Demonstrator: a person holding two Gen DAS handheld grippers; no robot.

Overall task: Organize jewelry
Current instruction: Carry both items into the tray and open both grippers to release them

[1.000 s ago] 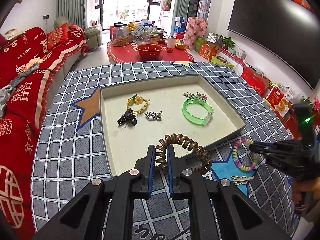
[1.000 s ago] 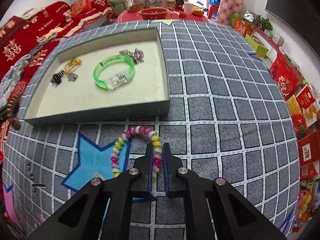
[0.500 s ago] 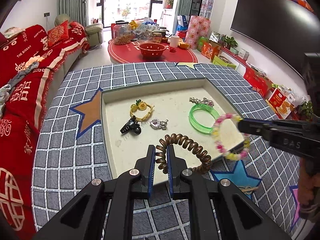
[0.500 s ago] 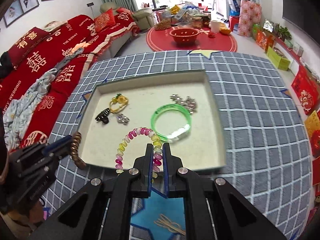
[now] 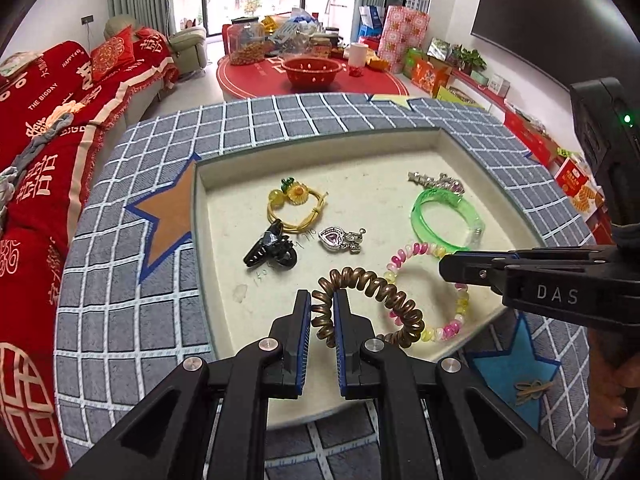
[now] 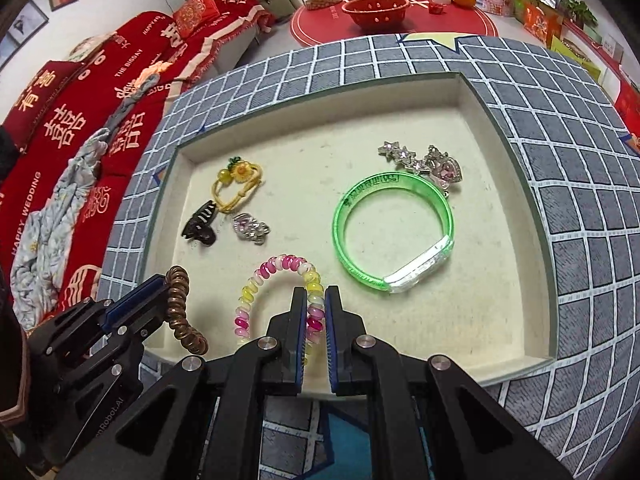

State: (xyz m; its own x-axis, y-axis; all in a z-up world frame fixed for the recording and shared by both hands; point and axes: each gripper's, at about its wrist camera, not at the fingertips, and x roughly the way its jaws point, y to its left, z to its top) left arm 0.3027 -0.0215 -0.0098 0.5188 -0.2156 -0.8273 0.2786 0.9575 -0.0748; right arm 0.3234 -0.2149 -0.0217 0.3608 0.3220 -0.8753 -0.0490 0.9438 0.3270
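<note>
Tray (image 5: pixel 208 216) — coils (image 5: pixel 372 296) between fingers (image 5: pixel 302 320)

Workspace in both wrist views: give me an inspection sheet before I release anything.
Surface: grey checked cloth with star patches, carrying the tray.
Job's things: in tray, green bangle, yellow hair tie, black claw clip, heart charm, star-and-heart clip.
Clutter: small wooden piece on the blue star.
Grippers: left gripper shut on brown coil tie; right gripper shut on pink-yellow coil tie; both over the tray's near edge.
Cables: nothing seen.
Surroundings: red sofa, red table.
</note>
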